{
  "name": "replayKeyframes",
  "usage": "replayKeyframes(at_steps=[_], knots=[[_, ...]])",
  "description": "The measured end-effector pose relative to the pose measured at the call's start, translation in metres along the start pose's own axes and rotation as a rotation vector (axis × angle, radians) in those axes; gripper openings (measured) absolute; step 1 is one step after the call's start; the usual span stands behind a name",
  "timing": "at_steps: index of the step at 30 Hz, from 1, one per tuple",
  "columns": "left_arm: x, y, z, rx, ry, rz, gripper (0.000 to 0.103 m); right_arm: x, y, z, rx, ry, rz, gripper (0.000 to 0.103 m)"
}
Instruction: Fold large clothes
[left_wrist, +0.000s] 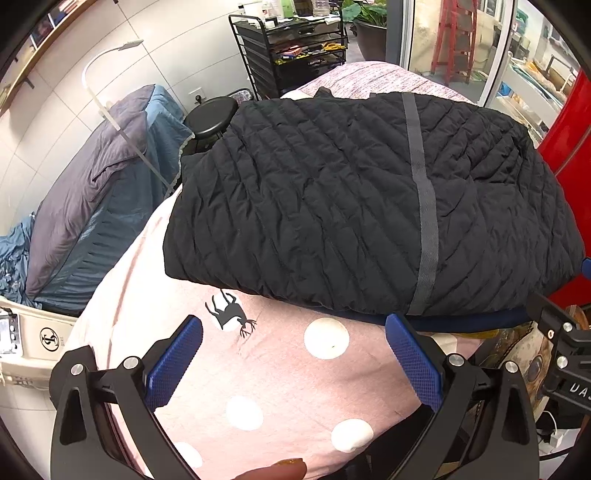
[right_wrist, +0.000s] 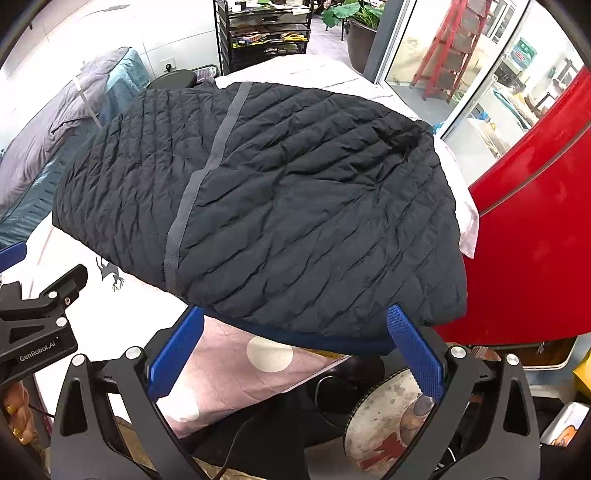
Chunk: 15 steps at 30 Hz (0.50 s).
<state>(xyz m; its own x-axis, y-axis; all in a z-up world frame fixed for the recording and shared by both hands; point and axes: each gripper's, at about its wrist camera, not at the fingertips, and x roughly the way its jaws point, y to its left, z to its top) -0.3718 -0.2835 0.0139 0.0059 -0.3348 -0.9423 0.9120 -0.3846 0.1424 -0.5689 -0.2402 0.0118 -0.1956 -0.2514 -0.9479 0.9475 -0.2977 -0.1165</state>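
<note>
A black quilted jacket (left_wrist: 351, 199) with a grey tape stripe (left_wrist: 424, 221) lies folded into a compact block on a pink polka-dot sheet (left_wrist: 258, 369). It also shows in the right wrist view (right_wrist: 295, 206). My left gripper (left_wrist: 293, 354) is open and empty, just short of the jacket's near edge. My right gripper (right_wrist: 295, 350) is open and empty at the jacket's near hem, over the table's corner. Each gripper's body shows at the edge of the other's view.
A red cabinet (right_wrist: 528, 229) stands close on the right. A black stool (left_wrist: 212, 114) and a blue-grey covered bed (left_wrist: 92, 206) are on the left. A black shelf cart (left_wrist: 295, 55) stands behind. A round patterned object (right_wrist: 384, 417) lies on the floor below the table.
</note>
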Motion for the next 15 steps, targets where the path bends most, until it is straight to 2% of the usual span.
replayKeyframes(at_steps=[15], knots=[[0.0014,0.0003,0.0011,-0.003,0.010,-0.002,0.097,0.0012,0.0001,-0.0030,0.001,0.001,0.004,0.098]])
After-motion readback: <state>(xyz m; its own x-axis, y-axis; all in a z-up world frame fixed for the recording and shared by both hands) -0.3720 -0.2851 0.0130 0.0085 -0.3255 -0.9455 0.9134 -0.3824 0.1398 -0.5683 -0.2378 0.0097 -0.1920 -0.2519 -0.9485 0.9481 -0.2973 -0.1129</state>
